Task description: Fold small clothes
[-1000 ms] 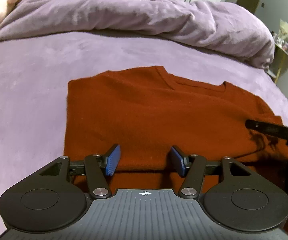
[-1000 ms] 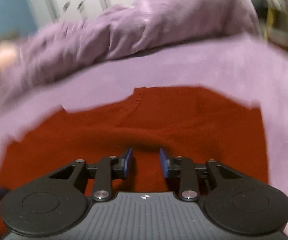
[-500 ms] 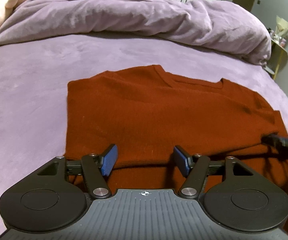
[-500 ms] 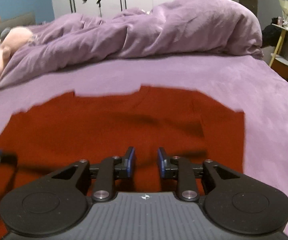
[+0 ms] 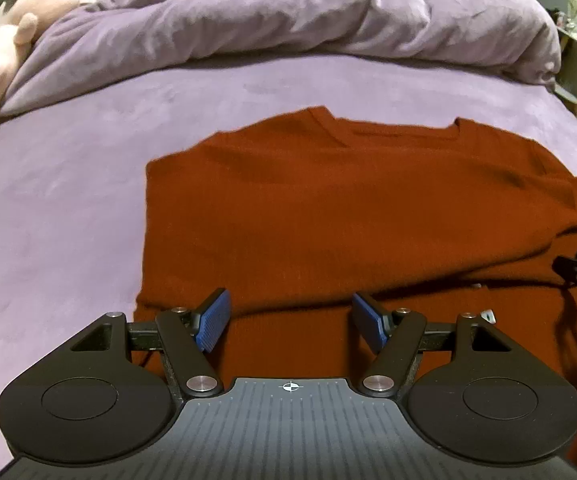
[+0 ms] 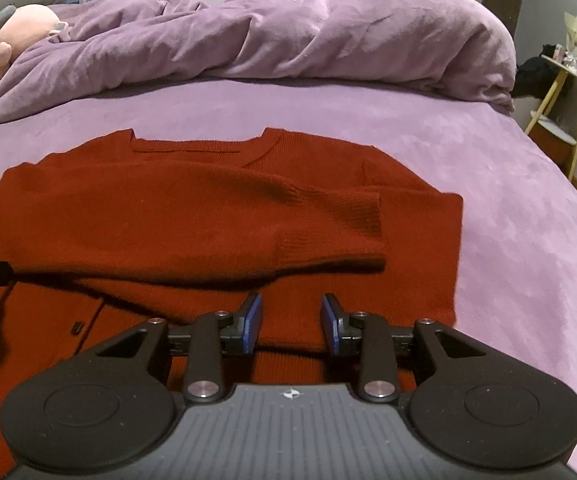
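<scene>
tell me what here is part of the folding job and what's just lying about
Job: red sweater, sleeves folded across; left claw; right claw, both open over it.
Lying about: rumpled purple duvet; pink plush toy; side table.

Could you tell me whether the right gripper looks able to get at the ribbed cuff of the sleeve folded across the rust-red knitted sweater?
Probably yes. The right gripper hangs open over the rust-red knitted sweater, its jaws having just been opening with nothing between them. The ribbed cuff lies just ahead on top, uncovered, and the left gripper stays off to the side.

Free room: bare bed (image 6: 508, 208) sheet flanking the sweater (image 6: 192, 216).
Obstacle: bunched duvet (image 6: 288, 36) and plush toy (image 6: 12, 28) beyond.
</scene>
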### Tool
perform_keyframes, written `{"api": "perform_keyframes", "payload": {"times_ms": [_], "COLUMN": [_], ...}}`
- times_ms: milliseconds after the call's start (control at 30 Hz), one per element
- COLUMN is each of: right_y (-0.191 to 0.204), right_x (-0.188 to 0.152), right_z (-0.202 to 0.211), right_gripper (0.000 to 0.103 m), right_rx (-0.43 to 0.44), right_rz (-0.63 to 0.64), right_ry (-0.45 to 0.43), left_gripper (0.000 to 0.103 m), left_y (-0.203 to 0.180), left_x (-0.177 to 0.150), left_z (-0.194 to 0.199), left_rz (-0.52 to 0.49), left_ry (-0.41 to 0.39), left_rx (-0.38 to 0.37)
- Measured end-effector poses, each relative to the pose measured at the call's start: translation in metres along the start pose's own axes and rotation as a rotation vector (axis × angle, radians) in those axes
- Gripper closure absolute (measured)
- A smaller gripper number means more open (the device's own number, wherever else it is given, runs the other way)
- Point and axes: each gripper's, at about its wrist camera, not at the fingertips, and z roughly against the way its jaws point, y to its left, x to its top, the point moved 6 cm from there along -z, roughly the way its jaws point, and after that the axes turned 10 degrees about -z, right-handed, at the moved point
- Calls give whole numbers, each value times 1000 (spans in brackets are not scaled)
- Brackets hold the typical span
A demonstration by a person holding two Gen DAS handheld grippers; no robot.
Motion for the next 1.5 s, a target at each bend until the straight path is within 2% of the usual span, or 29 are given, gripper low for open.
{"api": "perform_keyframes", "payload": {"times_ms": [100, 133, 167, 300, 367, 400, 500, 667, 767, 867, 933, 967, 1133, 1167, 1200, 1267, 1367, 1433, 1500], "right_y": [-2, -2, -3, -16, -31, -40, -66, -95, -110, -117, -118, -118, -116, -115, -116, -116, -117, -120, -121], "right_x": [-8, -12, -18, -51, -68, -78, -106, -139, -150, -160, -166, -168, -172, -173, -173, -174, -173, -169, -158], "right_z": [14, 20, 26, 70, 99, 114, 148, 176, 176, 166, 160, 159, 157, 157, 157, 157, 158, 158, 159], "right_gripper": [69, 64, 58, 52, 36, 34, 33, 33, 33, 34, 37, 42, 54, 57, 59, 78, 95, 96, 97], "right_rx": [7, 20, 45, 120, 127, 123, 72, -14, -13, 19, 41, 57, 92, 94, 95, 98, 171, 268, 367], "right_rz": [9, 7, -2, -70, -125, -145, -185, -196, -256, -332, -369, -388, -405, -399, -397, -390, -433, -541, -649], "right_ry": [20, 44, 71, 127, 113, 105, 105, 143, 170, 231, 260, 268, 292, 294, 295, 301, 342, 372, 369], "left_gripper": [30, 31, 31, 31, 30, 30, 30, 28, 29, 34, 35, 38, 54, 60, 78, 93, 96, 96, 96], "left_y": [0, 0, 0, 5, 14, 21, 37, 63, 73, 79, 76, 73, 67, 67, 67, 66, 68, 71, 76], "left_x": [-6, -9, -11, -33, -56, -71, -113, -162, -176, -181, -183, -183, -187, -187, -187, -185, -179, -165, -144], "left_z": [7, 10, 14, 43, 65, 77, 105, 130, 128, 124, 123, 121, 111, 111, 110, 109, 115, 125, 137], "left_rz": [35, 40, 40, 60, 103, 130, 164, 199, 247, 311, 339, 340, 358, 343, 314, 267, 259, 270, 301], "left_ry": [19, 23, 25, 13, -5, -5, 3, 46, 89, 108, 115, 118, 159, 165, 173, 191, 176, 129, 48], "left_rx": [-26, -30, -29, -46, -66, -68, -42, 24, 13, -49, -126, -151, -228, -232, -227, -219, -277, -317, -363]}}
